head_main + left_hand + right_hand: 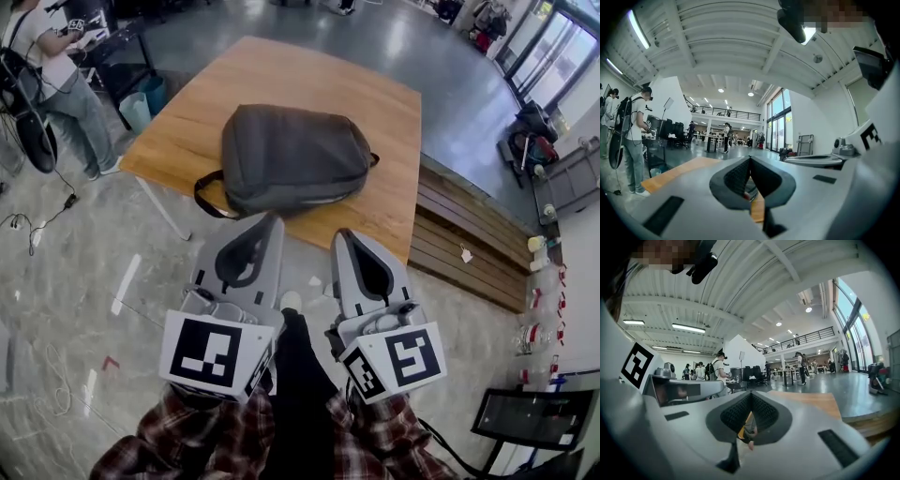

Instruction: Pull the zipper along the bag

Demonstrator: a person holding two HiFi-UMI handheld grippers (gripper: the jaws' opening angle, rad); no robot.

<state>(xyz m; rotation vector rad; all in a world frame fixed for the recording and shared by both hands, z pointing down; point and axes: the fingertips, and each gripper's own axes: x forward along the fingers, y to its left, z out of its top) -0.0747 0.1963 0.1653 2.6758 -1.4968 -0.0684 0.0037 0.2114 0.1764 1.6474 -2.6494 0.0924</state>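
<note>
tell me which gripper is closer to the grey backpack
Left, narrowly. The left gripper nearly meets the near edge of the backpack; the right gripper hangs slightly further back, by its near right corner.

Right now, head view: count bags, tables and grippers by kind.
Backpack: 1
Wooden table: 1
Grippers: 2 (left gripper, right gripper; both shut, holding nothing)
Total: 4

Dark grey bag (295,159) on a warm-brown wooden table (394,112); red plaid sleeves (187,441).
</note>
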